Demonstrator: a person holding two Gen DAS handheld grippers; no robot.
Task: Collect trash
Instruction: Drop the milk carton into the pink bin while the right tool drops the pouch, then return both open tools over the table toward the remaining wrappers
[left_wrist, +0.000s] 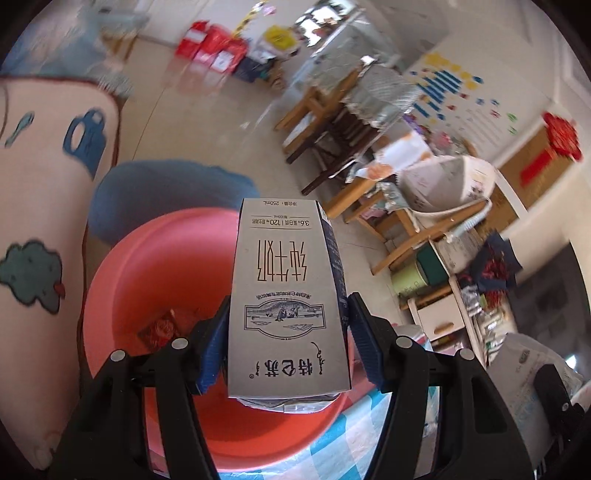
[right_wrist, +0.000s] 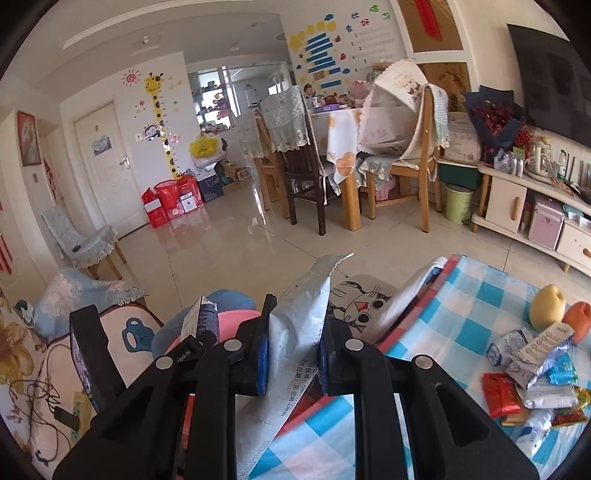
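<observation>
Left tool (left_wrist: 288, 343): I grip one milk carton (left_wrist: 286, 295) between the blue pads, lengthwise, over the pink basin (left_wrist: 122, 280) just beyond and below, which I judge the drop point; one red wrapper (left_wrist: 159, 328) lies inside.

Right tool (right_wrist: 293, 354): clamped tight on one white torn pouch (right_wrist: 295, 325), pinched flat so it cannot slip.

Right of that tool, on the checked counter (right_wrist: 476, 299): a wrapper heap (right_wrist: 535, 380), uncountable; two fruits (right_wrist: 546, 312).

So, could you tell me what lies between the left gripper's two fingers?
The left wrist view shows a milk carton clamped between the left gripper's fingers, above the pink basin.
</observation>
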